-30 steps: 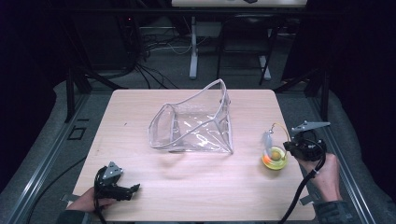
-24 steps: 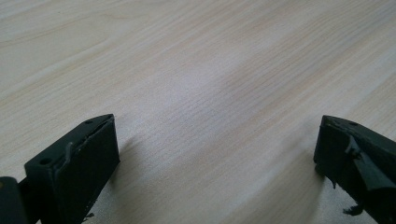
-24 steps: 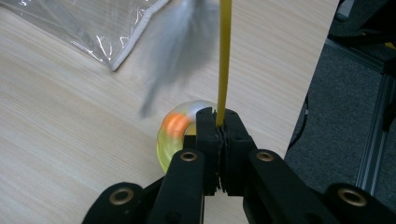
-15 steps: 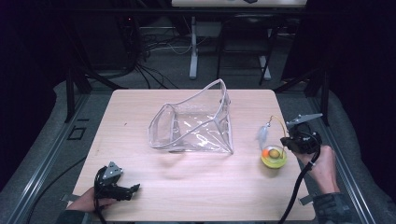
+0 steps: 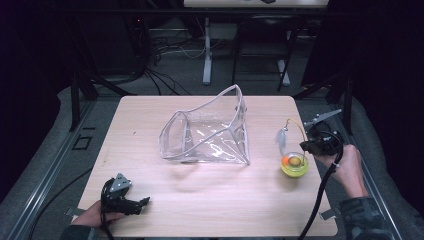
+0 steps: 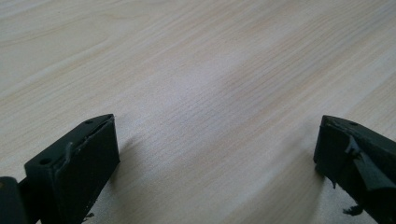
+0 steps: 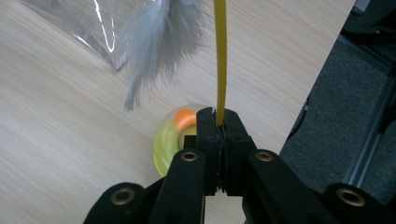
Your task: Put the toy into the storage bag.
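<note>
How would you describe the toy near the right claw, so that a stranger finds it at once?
Start from the clear plastic bag in the middle of the wooden table. To its right sits a yellow-green dome toy. Unlike anything nearby, it has a thin yellow wire with a grey feather.

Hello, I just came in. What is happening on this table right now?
A person works at a wooden table with a gripper in each hand. The right gripper is shut on the thin yellow stalk of a cat toy with a grey feather and a round yellow-green base, which sits near the table's right edge. The left gripper rests open at the near left corner, holding nothing. A clear plastic bag stands open in the middle.
</note>
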